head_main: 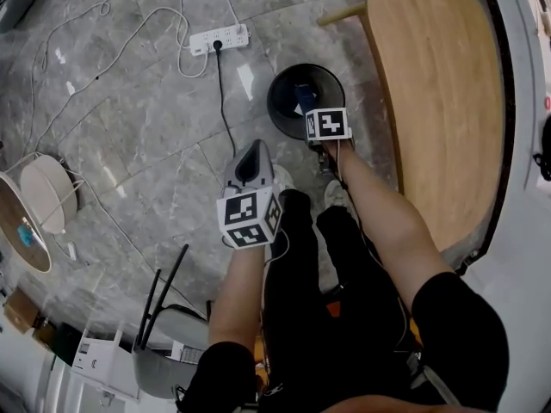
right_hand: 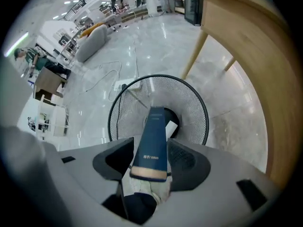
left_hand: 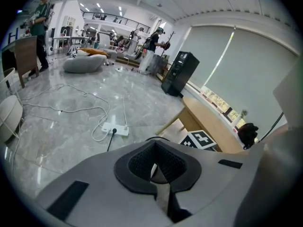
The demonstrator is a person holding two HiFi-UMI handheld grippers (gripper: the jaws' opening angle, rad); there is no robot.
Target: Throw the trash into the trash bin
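A black mesh trash bin stands on the grey floor beside the wooden table. Seen in the right gripper view, my right gripper is shut on a dark blue box that points down into the bin, where a white scrap lies at the bottom. From the head camera only this gripper's marker cube shows, over the bin's near rim. My left gripper hangs over the floor, nearer to me and left of the bin. Its jaws are shut with nothing between them.
A long wooden table runs along the right, one leg close to the bin. A white power strip with cables lies on the floor beyond the bin. A chair stands at lower left. The person's legs and shoes are just behind the bin.
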